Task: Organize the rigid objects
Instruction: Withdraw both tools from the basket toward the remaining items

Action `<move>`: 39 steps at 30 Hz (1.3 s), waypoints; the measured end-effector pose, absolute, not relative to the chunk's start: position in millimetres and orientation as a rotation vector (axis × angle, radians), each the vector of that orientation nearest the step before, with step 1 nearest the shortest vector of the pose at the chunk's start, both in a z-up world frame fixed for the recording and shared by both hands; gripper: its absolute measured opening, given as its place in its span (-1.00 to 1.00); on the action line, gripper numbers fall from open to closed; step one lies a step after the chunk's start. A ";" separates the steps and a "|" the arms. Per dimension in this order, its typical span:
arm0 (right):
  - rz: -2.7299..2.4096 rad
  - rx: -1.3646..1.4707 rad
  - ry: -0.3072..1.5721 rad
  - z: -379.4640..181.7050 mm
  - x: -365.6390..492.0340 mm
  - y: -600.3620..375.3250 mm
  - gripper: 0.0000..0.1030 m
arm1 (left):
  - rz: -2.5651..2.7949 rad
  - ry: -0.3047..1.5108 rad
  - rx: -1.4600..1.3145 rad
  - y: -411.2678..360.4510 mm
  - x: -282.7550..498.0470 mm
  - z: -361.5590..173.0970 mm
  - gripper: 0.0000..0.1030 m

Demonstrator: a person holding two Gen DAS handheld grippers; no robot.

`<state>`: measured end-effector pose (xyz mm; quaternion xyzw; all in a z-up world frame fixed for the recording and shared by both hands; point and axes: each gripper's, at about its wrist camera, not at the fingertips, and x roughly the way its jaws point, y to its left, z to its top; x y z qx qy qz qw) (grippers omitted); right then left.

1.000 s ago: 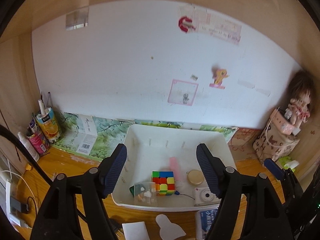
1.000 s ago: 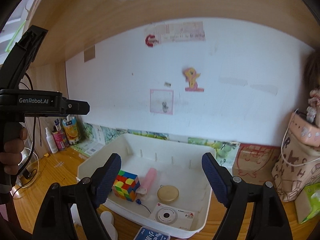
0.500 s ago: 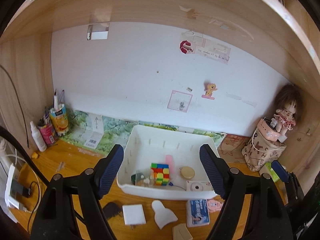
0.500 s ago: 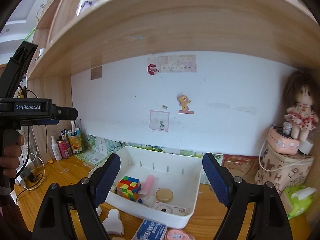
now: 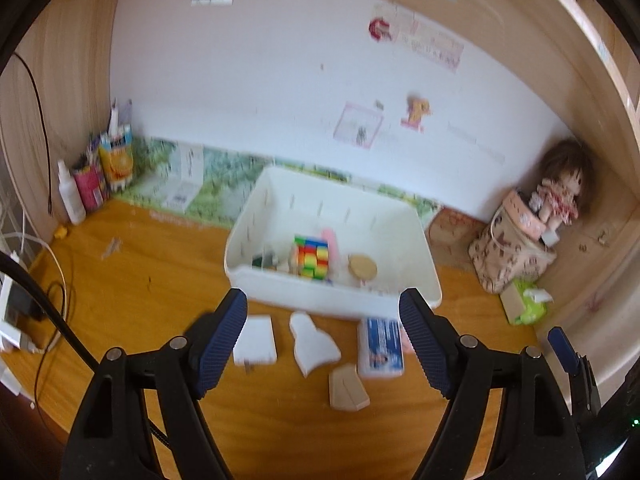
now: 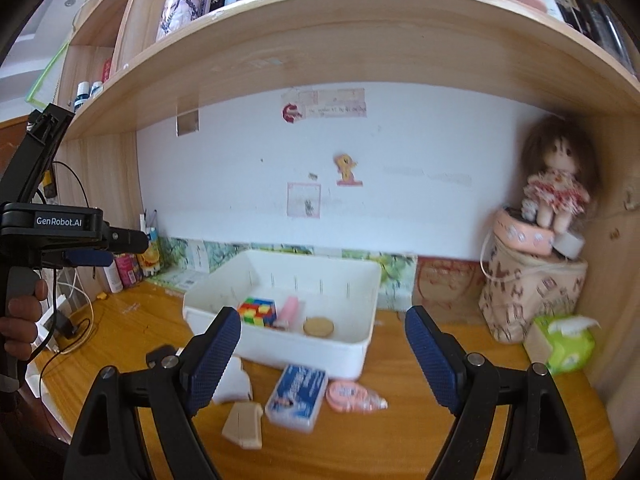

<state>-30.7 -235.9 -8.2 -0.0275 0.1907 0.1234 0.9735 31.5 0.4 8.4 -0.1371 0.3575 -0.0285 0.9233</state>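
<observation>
A white bin (image 5: 428, 248) (image 6: 304, 350) stands at the back of the wooden desk. It holds a colourful puzzle cube (image 5: 312, 256) (image 6: 258, 311), a pink cylinder (image 6: 289, 309) and a round wooden disc (image 5: 362, 267) (image 6: 318, 326). In front of the bin lie a white card (image 5: 256, 340), a white bottle-shaped piece (image 5: 312, 342), a blue-and-white box (image 5: 380, 346) (image 6: 296, 396), a wooden block (image 5: 347, 388) (image 6: 243, 424) and a pink tape dispenser (image 6: 352, 396). My left gripper (image 5: 322, 300) and right gripper (image 6: 323, 314) both hover open over these loose items, with nothing between the fingers.
A doll (image 6: 556, 184) sits on a patterned bag (image 6: 532, 292) at the right, with a green tissue pack (image 6: 568, 344) beside it. Pen cups (image 5: 116, 160), a bottle and cables crowd the left corner. A bookshelf (image 6: 320, 40) hangs overhead. A hand (image 6: 22, 320) holds the left tool.
Both grippers have drawn back from the bin, so the loose items on the desk in front of it have come into view. The left jaws have opened slightly wider.
</observation>
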 end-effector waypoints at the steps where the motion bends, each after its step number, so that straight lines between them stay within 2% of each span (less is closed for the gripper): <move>1: 0.243 -0.058 0.392 -9.9 -33.7 -236.5 0.65 | -0.060 0.753 -0.281 -1.1 30.9 4.9 0.58; 16: 0.199 -0.032 0.587 -42.9 -25.9 -244.2 0.65 | -0.062 1.056 -0.252 -28.4 47.6 -53.8 0.58; 28: 0.189 -0.059 0.829 -89.5 30.9 -250.1 0.65 | -0.056 1.356 -0.246 -51.5 91.3 -112.1 0.58; 39: 0.173 -0.046 0.995 -132.5 80.3 -257.7 0.65 | -0.083 1.553 -0.214 -67.2 125.9 -151.3 0.58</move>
